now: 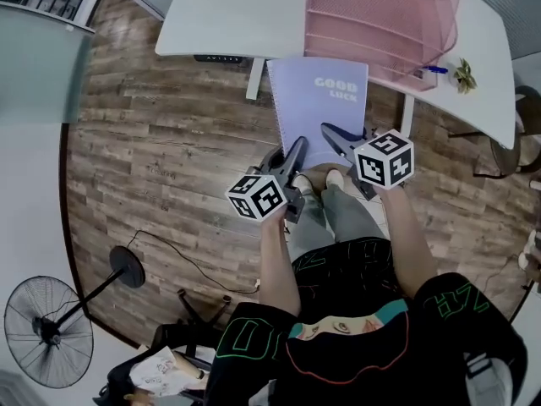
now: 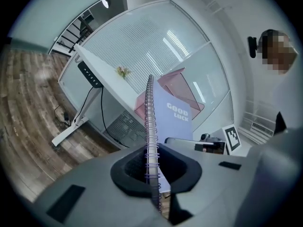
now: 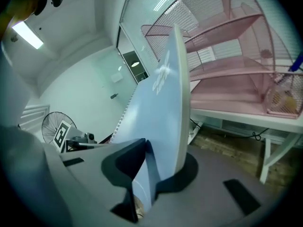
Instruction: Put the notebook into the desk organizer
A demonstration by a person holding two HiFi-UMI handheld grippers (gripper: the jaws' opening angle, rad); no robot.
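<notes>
Two grippers clamped on one notebook

Both hold the lilac notebook [image 1: 325,100] in the air over the wooden floor [image 1: 152,142]. The left gripper [image 2: 154,168] is closed tight on the spiral-bound edge, and the wire coil runs straight out ahead between its jaws. The right gripper [image 3: 150,170] pinches the opposite edge, its jaws pressed on the cover. The notebook stretches forward from both grippers, with "GOOD LUCK" printed at its far end. Just beyond that far end, ahead of the right gripper, the pink mesh desk organizer [image 1: 372,24] stands on the white table [image 1: 228,15].
</notes>
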